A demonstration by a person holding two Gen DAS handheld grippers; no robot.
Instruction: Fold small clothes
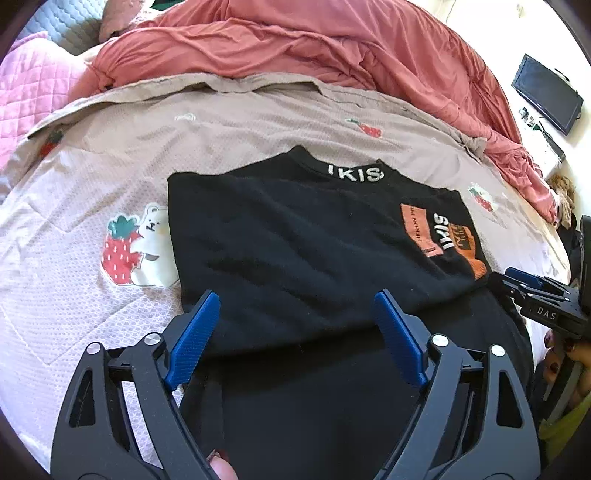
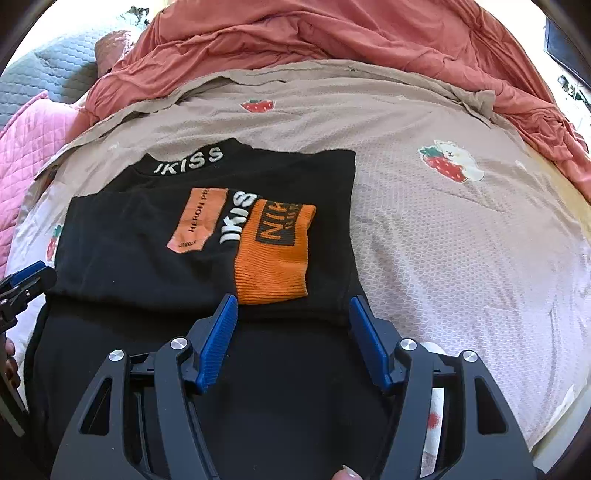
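1. In the left wrist view we see the left gripper with its blue fingers spread wide and nothing between them; it hovers over the near part of the black sweater; the sweater lies flat on the pale strawberry-print sheet, collar at the far side with white lettering; an orange cuff shows on the sweater's right side; the right gripper sits at the right edge, just beside that cuff, and we cannot tell from here how its jaws stand; a rumpled coral duvet fills the far side; a pink quilt lies far left; a dark screen hangs far right.

2. In the right wrist view we see the right gripper parted wide and holding nothing, just near of the folded-in sleeve's orange cuff; the black sweater lies left of centre on the sheet; the left gripper peeks in at the left edge beside the sweater; the coral duvet lies beyond.
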